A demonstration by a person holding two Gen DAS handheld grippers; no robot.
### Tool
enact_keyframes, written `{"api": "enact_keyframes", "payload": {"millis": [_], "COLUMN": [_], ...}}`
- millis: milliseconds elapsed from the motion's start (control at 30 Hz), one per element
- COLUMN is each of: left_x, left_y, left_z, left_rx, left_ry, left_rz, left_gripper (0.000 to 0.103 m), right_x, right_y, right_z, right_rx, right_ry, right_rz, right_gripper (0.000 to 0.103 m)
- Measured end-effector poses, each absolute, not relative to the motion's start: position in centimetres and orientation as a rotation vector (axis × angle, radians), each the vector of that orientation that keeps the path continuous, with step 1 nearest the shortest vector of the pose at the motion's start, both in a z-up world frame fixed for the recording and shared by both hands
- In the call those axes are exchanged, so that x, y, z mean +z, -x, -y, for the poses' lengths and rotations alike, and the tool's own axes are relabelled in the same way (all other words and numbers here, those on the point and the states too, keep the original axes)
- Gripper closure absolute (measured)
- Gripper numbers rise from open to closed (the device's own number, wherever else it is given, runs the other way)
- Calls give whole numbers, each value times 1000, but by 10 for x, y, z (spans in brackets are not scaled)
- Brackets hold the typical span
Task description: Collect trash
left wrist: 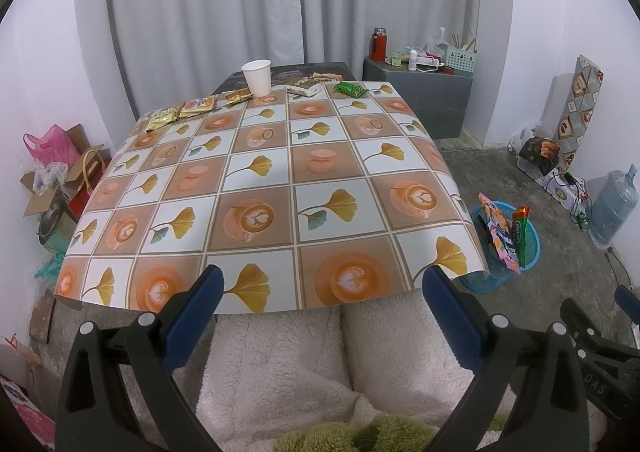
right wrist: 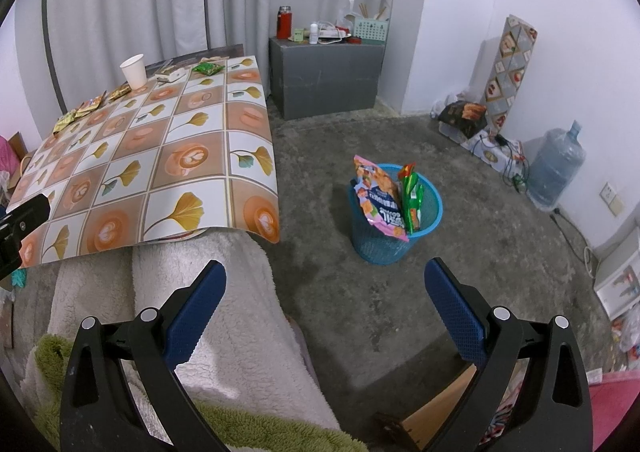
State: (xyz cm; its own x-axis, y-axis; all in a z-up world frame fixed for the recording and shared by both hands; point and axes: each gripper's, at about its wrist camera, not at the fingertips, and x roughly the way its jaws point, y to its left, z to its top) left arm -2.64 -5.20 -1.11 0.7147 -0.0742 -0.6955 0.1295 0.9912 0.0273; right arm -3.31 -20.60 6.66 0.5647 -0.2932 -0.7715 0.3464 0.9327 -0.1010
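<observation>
A table under a patterned cloth (left wrist: 280,180) carries trash along its far edge: a white paper cup (left wrist: 257,77), gold wrappers (left wrist: 162,118), an orange snack packet (left wrist: 197,106), a small box (left wrist: 303,87) and a green packet (left wrist: 350,89). On the floor to the right stands a blue mesh bin (right wrist: 394,220) holding a pink snack bag (right wrist: 380,200) and a green wrapper (right wrist: 412,198). My left gripper (left wrist: 324,290) hangs open at the table's near edge, empty. My right gripper (right wrist: 325,286) is open over the floor, short of the bin.
The person's legs in white fleece (left wrist: 340,364) sit below both grippers. A grey cabinet (right wrist: 324,78) with a red flask stands behind the table. A water jug (right wrist: 556,168) and boxes line the right wall. Cardboard and bags (left wrist: 56,172) crowd the left floor.
</observation>
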Motion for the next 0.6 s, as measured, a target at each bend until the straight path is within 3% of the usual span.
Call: {"api": "enact_keyframes", "payload": {"millis": [600], "left_x": [-11], "left_y": [26], "left_z": [55], "left_rx": [-118], "left_ry": [-78], "left_rz": [-769], "left_gripper": [6], "right_x": [67], "right_y": [33], "right_z": [205], "right_rx": [-377], "right_ry": [-64], "right_rz": [-895], "right_gripper": [8]}}
